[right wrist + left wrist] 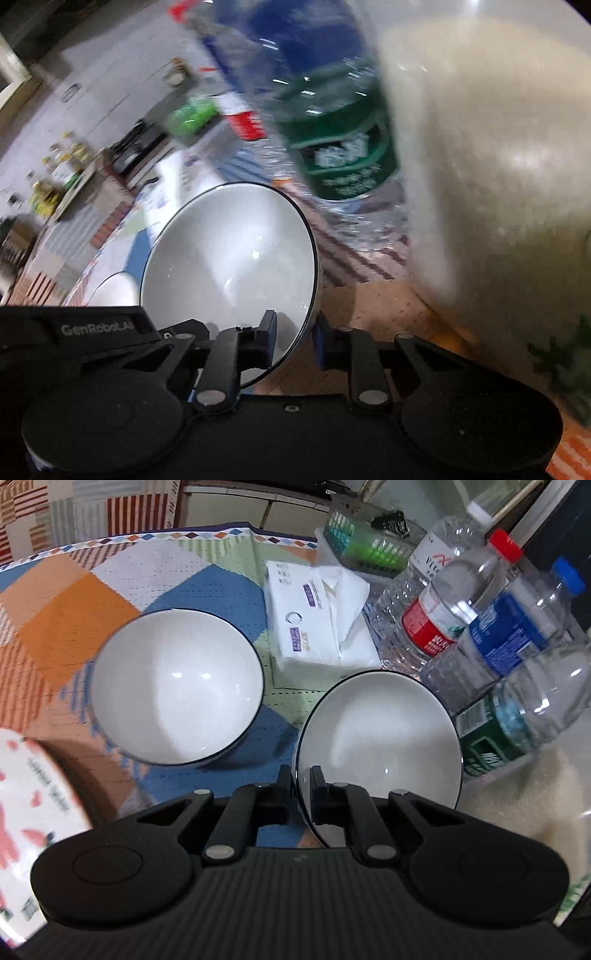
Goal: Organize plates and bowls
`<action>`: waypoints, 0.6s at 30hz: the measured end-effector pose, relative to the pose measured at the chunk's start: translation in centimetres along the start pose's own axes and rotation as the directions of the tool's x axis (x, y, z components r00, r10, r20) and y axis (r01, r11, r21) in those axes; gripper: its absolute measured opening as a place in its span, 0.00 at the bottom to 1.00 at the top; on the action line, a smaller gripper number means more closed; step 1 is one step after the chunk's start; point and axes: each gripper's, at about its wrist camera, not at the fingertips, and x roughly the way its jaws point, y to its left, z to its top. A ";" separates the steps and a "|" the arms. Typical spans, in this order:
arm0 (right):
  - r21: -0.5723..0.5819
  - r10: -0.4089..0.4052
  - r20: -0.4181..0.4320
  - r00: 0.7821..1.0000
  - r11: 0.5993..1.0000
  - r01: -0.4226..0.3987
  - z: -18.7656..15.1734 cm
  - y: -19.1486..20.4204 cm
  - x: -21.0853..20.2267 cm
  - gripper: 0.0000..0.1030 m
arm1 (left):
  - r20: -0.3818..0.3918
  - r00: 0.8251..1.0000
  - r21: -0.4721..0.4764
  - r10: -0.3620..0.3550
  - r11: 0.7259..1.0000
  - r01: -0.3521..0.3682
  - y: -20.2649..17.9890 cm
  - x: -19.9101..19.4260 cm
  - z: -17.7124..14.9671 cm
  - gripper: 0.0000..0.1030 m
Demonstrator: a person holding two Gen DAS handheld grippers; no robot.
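In the left wrist view my left gripper (301,775) is shut on the near rim of a white bowl with a dark rim (380,746), held tilted. A second white bowl (177,690) sits upright on the patterned cloth to its left. A floral plate (33,805) lies at the lower left. In the right wrist view my right gripper (295,328) is shut on the rim of a white bowl (229,273), held tilted. Another gripper body (70,328) shows at the left edge, with a white dish (114,288) beyond it.
Several plastic water bottles (480,627) crowd the right side, one green-labelled (340,147) close to the held bowl. A tissue pack (317,616) lies behind the bowls, and a green basket (369,542) stands further back. A pale rounded surface (498,147) fills the right.
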 end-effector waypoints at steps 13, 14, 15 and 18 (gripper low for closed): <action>-0.062 0.189 -0.108 0.976 0.979 -0.196 0.8 0.3 -7.7 0.23 | -0.022 1.000 -0.019 -0.002 1.000 0.002 0.4 -9.9 -2.2 0.09; -0.070 0.201 -0.119 0.972 0.975 -0.210 0.6 0.2 -8.4 0.23 | -0.024 1.000 -0.010 0.003 1.000 -0.004 0.3 -10.6 -2.7 0.09; -0.076 0.210 -0.129 0.969 0.972 -0.221 0.3 0.0 -9.0 0.23 | -0.029 1.000 -0.004 0.012 1.000 -0.012 0.2 -11.1 -3.0 0.09; -0.096 0.225 -0.151 0.963 0.966 -0.241 -0.7 -0.2 -10.5 0.23 | -0.049 0.998 0.008 0.035 0.999 -0.034 0.4 -12.5 -4.4 0.09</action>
